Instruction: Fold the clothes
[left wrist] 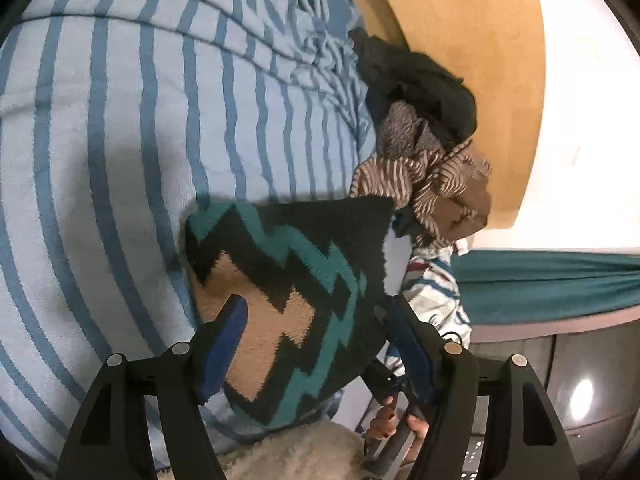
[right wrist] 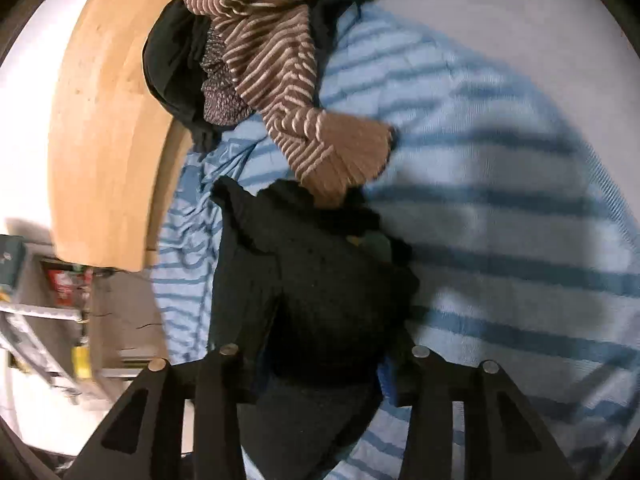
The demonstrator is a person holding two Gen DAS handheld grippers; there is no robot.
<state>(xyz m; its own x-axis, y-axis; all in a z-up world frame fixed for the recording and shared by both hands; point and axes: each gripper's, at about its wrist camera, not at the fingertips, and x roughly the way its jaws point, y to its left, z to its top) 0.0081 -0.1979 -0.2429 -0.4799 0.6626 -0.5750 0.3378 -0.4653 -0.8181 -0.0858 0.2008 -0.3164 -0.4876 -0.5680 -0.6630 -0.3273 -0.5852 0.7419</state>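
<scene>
A knit sweater (left wrist: 288, 280) with black, teal and tan zigzags lies on the striped bed sheet (left wrist: 120, 140). My left gripper (left wrist: 316, 344) hovers over it, open, with its blue pads (left wrist: 224, 344) standing wide at the sweater's two sides. In the right wrist view the sweater's dark side (right wrist: 320, 288), with a glimpse of teal, bunches up between the fingers of my right gripper (right wrist: 320, 364), which is shut on it; the cloth hides most of the pads. That gripper and the hand (left wrist: 384, 420) holding it show at the sweater's lower right edge in the left wrist view.
A heap of unfolded clothes lies by the wooden headboard (left wrist: 480, 60): a brown striped garment (right wrist: 272, 60) and a black one (left wrist: 424, 80). A white patterned cloth (left wrist: 432, 292) and a teal blanket (left wrist: 552, 284) hang at the bed's edge. A shelf with clutter (right wrist: 60, 292) stands beside the bed.
</scene>
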